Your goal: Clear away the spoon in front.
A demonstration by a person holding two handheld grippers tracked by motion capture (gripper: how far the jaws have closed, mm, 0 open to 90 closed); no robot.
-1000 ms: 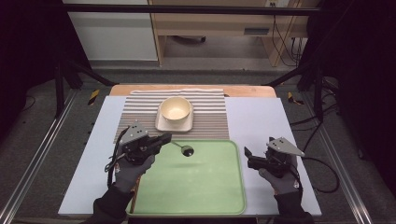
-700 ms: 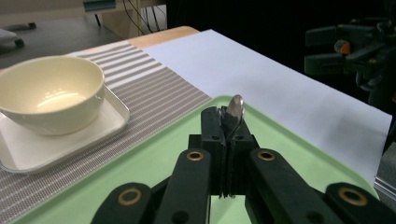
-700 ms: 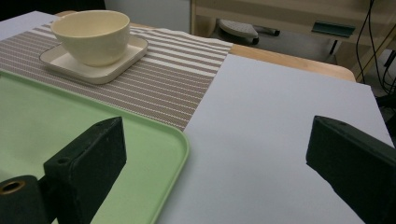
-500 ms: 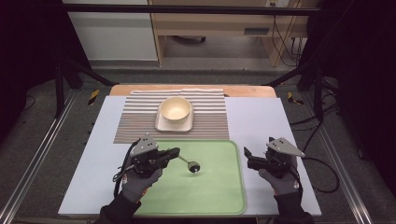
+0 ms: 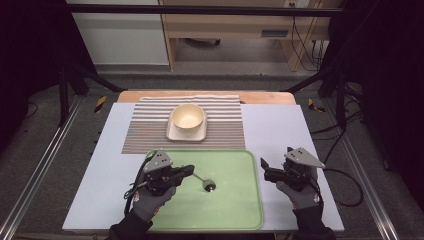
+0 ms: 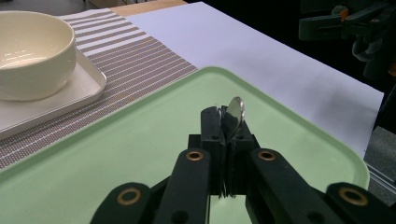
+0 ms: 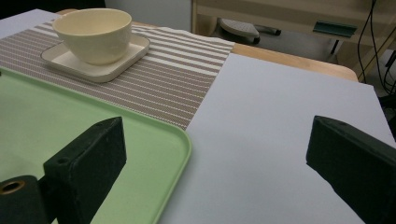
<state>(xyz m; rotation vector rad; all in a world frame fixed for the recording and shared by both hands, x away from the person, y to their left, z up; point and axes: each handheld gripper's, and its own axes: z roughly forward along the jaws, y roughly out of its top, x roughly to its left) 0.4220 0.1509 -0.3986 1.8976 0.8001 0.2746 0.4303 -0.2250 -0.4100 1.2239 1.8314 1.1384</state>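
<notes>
High view: left gripper [image 5: 189, 170] was clenched on 1 spoon [image 5: 204, 182] by its handle, bowl end low over the green tray [image 5: 235, 210], w/ right gripper [image 5: 264, 165] released beside the tray, so I judged best was to lower slow, keep spoon level and let go only when it touched. Left gripper view: jaws pinched the spoon [image 6: 233, 112] over 1 tray [image 6: 140, 154]; right gripper view: wide jaws held nothing, and 1 bowl [image 7: 93, 32] sat on 1 small plate [image 7: 121, 63] on 1 striped mat [image 7: 177, 88].

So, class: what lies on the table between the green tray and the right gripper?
Nothing: the high view shows bare white table between the green tray and the right gripper.
</notes>
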